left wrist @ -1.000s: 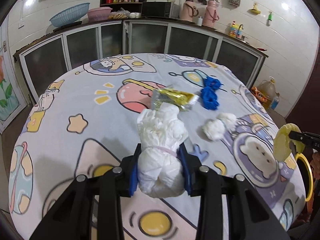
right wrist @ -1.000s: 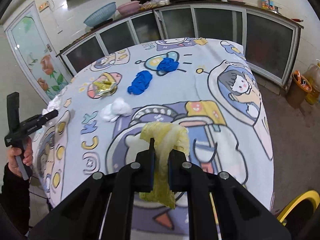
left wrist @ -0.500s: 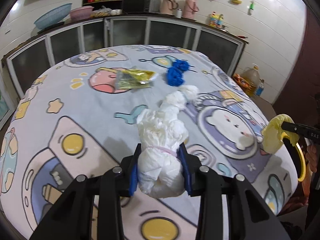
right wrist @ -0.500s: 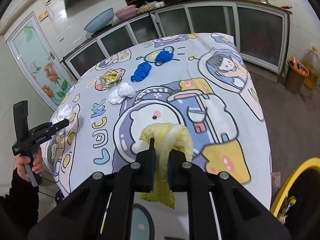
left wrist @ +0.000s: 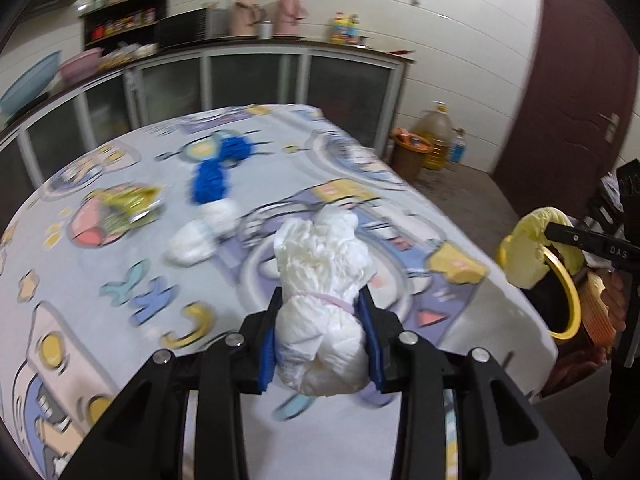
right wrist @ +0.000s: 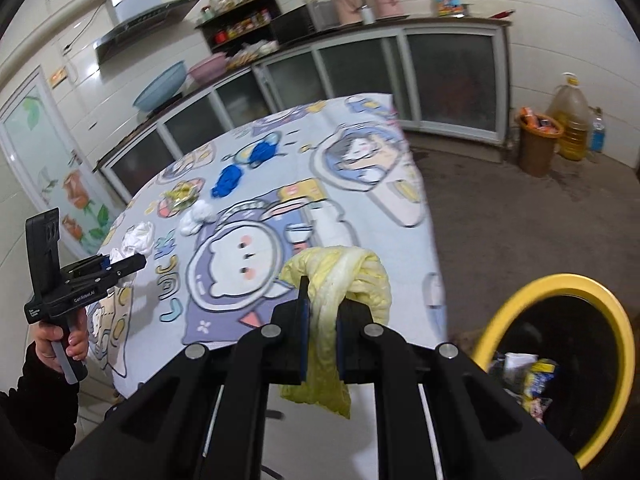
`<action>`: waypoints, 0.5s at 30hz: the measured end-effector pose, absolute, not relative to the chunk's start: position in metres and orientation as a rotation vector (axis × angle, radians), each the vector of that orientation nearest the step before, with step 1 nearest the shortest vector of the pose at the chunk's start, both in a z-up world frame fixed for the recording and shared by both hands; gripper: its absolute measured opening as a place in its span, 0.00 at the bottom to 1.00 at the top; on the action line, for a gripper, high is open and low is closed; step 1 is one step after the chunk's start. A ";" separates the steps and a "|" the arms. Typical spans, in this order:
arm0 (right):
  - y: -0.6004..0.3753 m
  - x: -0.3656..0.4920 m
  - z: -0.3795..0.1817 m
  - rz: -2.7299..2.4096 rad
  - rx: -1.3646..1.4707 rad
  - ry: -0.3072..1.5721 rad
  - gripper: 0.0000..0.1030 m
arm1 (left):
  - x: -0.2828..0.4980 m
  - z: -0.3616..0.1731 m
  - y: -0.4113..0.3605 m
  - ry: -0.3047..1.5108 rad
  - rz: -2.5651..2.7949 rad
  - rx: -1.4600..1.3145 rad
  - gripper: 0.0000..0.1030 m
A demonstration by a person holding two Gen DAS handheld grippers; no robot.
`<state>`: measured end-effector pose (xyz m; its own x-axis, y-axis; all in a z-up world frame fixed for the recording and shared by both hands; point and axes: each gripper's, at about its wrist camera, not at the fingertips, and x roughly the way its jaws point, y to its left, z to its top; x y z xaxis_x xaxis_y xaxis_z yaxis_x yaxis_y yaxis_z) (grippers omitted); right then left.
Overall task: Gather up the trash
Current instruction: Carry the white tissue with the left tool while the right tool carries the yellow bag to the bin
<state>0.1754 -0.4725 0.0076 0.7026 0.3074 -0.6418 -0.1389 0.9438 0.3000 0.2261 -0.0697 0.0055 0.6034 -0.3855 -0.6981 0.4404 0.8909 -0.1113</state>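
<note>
With the right gripper (right wrist: 320,316) clamped on the limp yellow cabbage leaf (right wrist: 340,276) and the left gripper (left wrist: 322,336) on the crumpled white tissue wad (left wrist: 324,280), carry both past the table's near corner until squarely over the yellow-rimmed black bin (right wrist: 560,280) before letting go.

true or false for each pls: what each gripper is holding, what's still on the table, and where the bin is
1. The left gripper is clamped on a white crumpled wad. True.
2. The right gripper is empty. False: it is shut on a limp yellow piece of trash.
3. Two blue wads lie on the table. True.
4. The yellow-rimmed bin stands on the table. False: it sits off the table's edge, lower down.
5. The bin is empty. False: trash shows inside.
</note>
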 end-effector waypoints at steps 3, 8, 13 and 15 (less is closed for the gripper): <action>-0.498 0.163 0.012 0.201 0.255 0.733 0.10 | 0.226 0.008 -0.103 0.782 -0.536 0.106 0.32; -0.535 0.143 0.016 0.116 0.280 0.712 0.10 | 0.223 0.015 -0.157 0.765 -0.639 0.150 0.32; -0.565 0.125 0.016 0.040 0.302 0.699 0.10 | 0.219 0.023 -0.211 0.745 -0.741 0.186 0.32; -0.577 0.118 0.014 0.005 0.312 0.699 0.10 | 0.217 0.023 -0.233 0.741 -0.782 0.203 0.32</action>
